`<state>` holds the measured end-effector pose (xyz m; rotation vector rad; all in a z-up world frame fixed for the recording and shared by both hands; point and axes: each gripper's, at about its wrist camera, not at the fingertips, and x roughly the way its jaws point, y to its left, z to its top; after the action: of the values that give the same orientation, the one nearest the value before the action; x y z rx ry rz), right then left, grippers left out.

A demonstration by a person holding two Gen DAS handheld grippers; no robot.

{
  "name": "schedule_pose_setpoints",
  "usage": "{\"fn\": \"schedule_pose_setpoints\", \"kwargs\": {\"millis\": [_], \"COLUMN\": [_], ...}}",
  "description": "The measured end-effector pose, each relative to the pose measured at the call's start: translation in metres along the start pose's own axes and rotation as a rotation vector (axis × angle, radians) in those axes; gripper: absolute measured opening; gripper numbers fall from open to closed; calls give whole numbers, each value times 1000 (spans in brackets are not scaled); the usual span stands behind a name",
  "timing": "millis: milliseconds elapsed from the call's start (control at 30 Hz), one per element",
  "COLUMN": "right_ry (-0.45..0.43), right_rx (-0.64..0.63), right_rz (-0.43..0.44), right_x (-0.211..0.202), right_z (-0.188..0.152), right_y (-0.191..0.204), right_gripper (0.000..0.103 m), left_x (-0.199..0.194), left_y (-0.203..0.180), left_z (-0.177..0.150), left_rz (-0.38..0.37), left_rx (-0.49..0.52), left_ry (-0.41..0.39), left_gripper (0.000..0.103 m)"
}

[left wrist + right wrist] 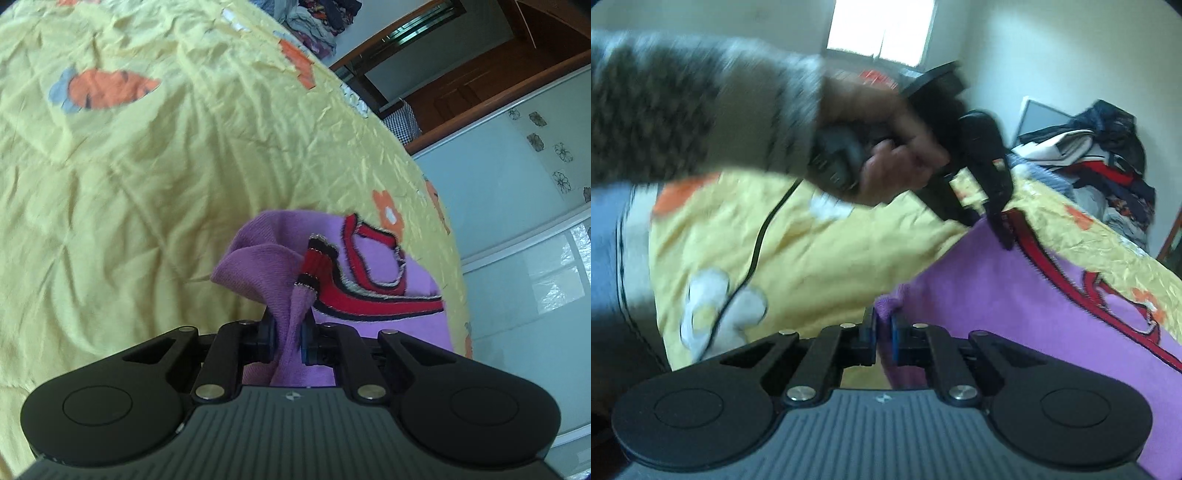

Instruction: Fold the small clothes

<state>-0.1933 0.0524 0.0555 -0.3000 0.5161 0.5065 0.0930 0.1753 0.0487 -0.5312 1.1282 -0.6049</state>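
Two tongs pinch one purple garment (1015,306) above the yellow bedspread (147,184): left tongs (290,338) and right tongs (884,341) each clamp an edge. No fold looks finished; judging by this, folding has barely begun.

Left hand-held gripper (289,338) clamped tight; right hand-held gripper (884,338) likewise (left hand (886,155) blurred).

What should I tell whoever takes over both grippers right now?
Left gripper: shut on a bunched edge of the purple garment.
Right gripper: shut on another edge of it.
The garment, with red striped trim, is held between both over the yellow bedspread.
Done: both edges gripped.
Left: no fold is visible yet; more clothes are piled at the far end.
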Motion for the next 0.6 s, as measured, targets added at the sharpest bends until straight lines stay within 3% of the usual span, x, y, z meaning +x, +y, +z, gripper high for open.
{"fn": "schedule_pose_setpoints", "kwargs": {"millis": [267,600], "right_ry": [-127,-193], "right_rx": [321,728], "right_rz": [44,22], "right_x": [-58,-114], "right_z": [-5,-94], "right_y": [-91,-216], "right_gripper": [6,6], "left_x": [7,110], "left_y": [-78,-151], "left_z": [2,-8], "left_rz": [36,14], "left_rx": [27,-59], "left_ry": [-11,23], "left_gripper": [12,9]}}
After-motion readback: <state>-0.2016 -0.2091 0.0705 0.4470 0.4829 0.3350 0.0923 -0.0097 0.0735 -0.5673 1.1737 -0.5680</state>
